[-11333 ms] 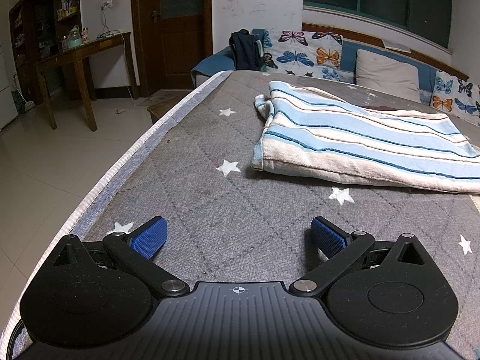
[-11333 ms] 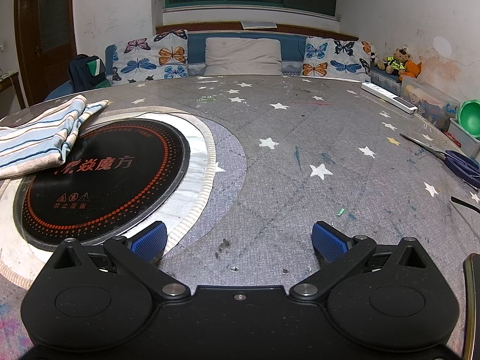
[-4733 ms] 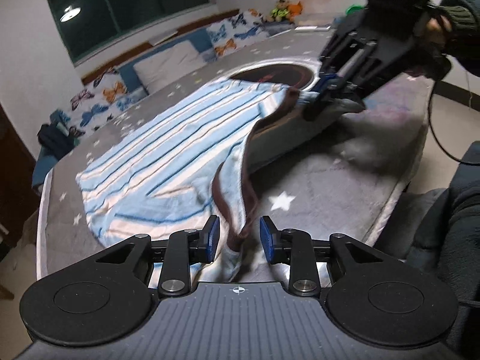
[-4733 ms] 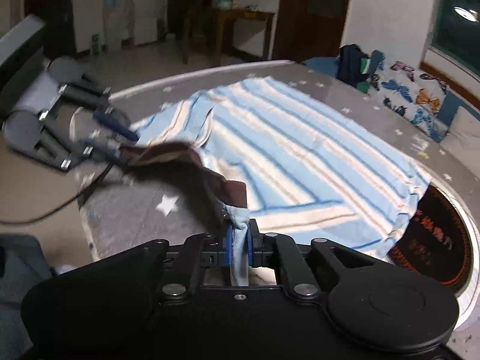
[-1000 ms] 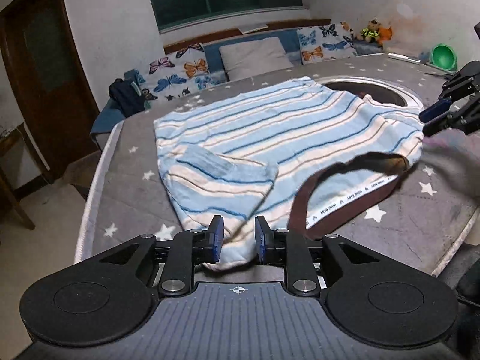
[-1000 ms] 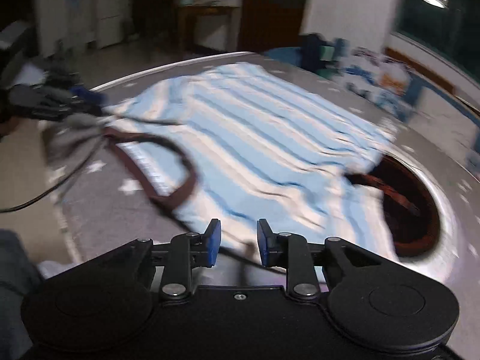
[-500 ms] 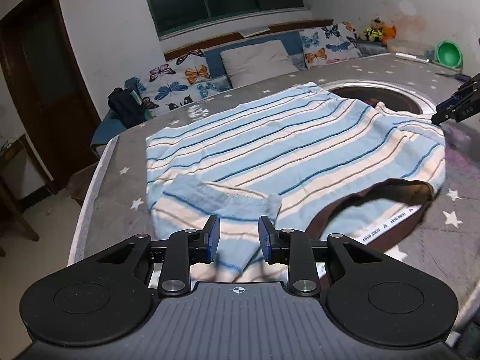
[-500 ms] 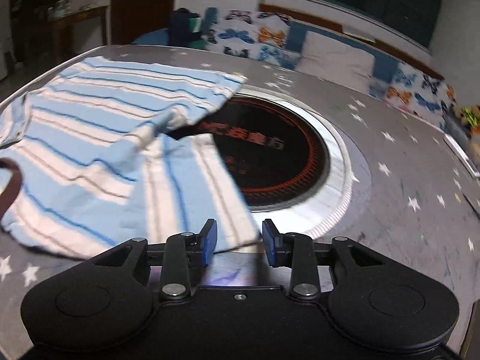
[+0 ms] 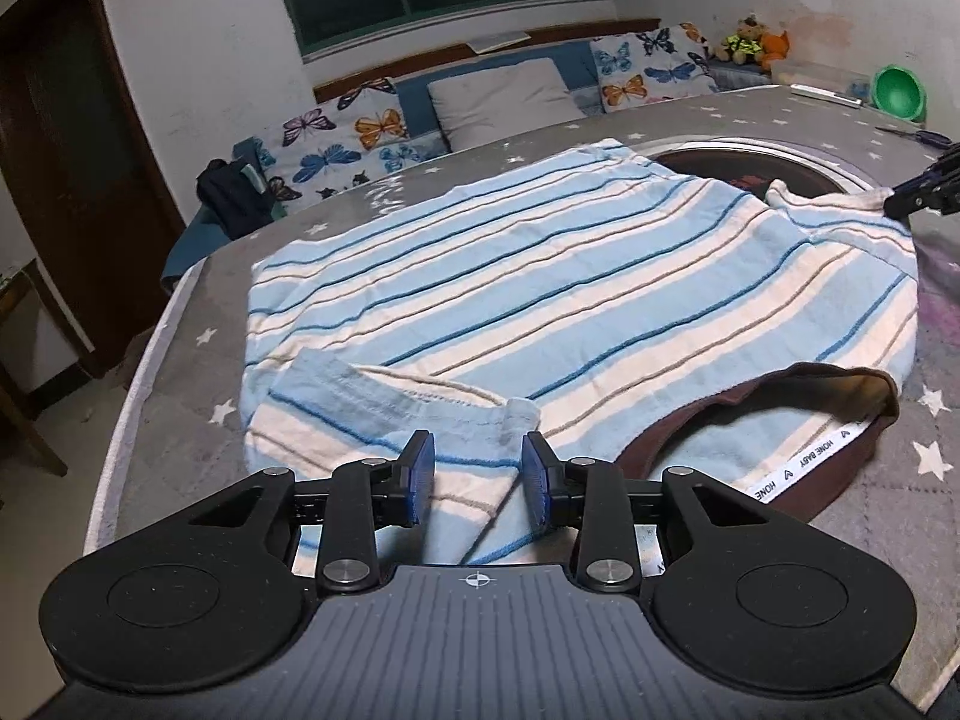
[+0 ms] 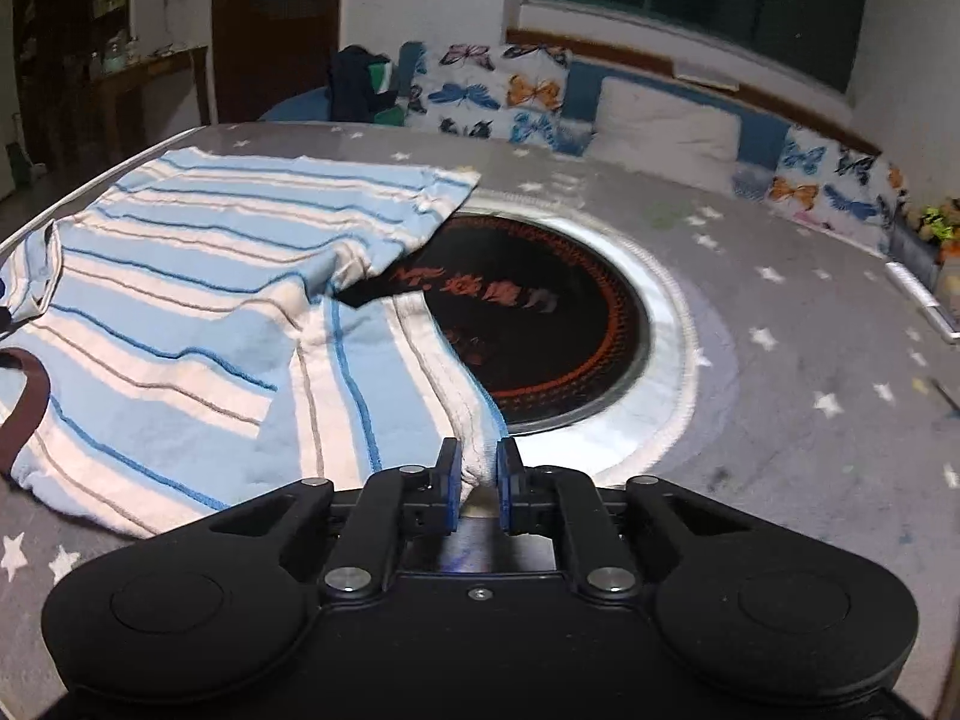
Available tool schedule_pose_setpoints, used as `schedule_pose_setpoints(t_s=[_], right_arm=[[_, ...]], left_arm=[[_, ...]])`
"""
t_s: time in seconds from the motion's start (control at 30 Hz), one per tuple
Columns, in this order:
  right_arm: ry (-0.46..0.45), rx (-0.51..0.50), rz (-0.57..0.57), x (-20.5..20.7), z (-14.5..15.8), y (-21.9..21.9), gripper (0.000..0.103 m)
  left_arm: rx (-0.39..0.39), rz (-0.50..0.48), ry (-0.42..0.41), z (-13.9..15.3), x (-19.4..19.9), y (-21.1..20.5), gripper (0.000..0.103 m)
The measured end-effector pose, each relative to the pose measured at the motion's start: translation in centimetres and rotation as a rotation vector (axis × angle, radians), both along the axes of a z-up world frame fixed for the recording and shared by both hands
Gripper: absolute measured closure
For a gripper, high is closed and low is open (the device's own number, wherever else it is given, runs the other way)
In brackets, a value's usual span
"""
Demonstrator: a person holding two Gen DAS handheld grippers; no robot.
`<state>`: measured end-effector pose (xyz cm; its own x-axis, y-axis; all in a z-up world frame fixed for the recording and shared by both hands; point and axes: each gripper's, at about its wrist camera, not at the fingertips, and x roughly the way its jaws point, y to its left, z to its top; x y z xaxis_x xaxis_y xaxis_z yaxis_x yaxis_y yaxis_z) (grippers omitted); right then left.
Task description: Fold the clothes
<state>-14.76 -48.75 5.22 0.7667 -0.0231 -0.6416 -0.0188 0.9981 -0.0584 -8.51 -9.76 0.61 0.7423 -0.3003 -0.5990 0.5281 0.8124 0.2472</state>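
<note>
A blue and cream striped shirt [image 9: 570,294] lies spread flat on the grey star-patterned table [image 9: 936,444], its brown collar [image 9: 798,456] toward the near edge. My left gripper [image 9: 477,480] is open, its blue pads on either side of the folded-in left sleeve [image 9: 384,402]. My right gripper [image 10: 478,483] is shut on the end of the right sleeve [image 10: 444,372] and holds it out from the shirt body [image 10: 180,312]. It also shows in the left wrist view [image 9: 918,192] at the far right.
A round black hotplate [image 10: 540,324] with a metal rim is set into the table, partly under the shirt. Butterfly cushions [image 9: 354,132] line the bench behind. A green bowl [image 9: 897,90], scissors [image 9: 918,135] and a remote [image 9: 825,95] lie at the far right. The table's edge [image 9: 138,372] runs along the left.
My right gripper has shut on the right sleeve's end and drawn it outward. My left gripper has come in over the left sleeve, still open.
</note>
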Motion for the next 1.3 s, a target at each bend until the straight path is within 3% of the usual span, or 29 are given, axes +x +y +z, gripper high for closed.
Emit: schedule_pose_setpoints(t_s=[0.2,0.27,0.3,0.4,0.53,0.8,0.93,1.13,1.3], right_arm=[[0.014,-0.018,-0.028,-0.6,-0.5,-0.2,0.090],[0.021,-0.018,-0.034,-0.4,-0.8,-0.2,0.090],[0.027,-0.018,-0.035,-0.3,-1.0,-0.2,0.089],[0.030,-0.011,-0.042,0.0,-1.2,-0.2,0.088],[0.037,-0.012,-0.043,0.0,-1.2,-0.4,0.086],[0.038,-0.023,-0.040,0.1,-1.4,-0.3,0.082],[0.040,-0.027,-0.038,0.2,-1.4,-0.3,0.082],[0.036,-0.032,-0.046,0.2,-1.5,-0.5,0.077],[0.034,-0.025,-0.072,0.4,-1.5,-0.5,0.066]], left_arm=[[-0.005,0.004,-0.003,-0.6,0.4,-0.8,0.071],[-0.014,0.014,-0.007,-0.7,0.5,-0.8,0.081],[-0.019,0.019,-0.008,-0.8,0.5,-0.8,0.092],[-0.034,0.040,-0.017,-0.9,0.5,-0.6,0.097],[-0.106,0.143,-0.057,0.6,0.3,1.3,0.099],[-0.232,0.449,-0.141,3.1,-1.2,9.3,0.099],[-0.254,0.609,-0.171,4.0,-2.3,12.8,0.099],[-0.257,0.762,-0.094,1.9,-2.7,16.1,0.099],[-0.191,0.762,-0.037,0.4,-2.2,15.9,0.099]])
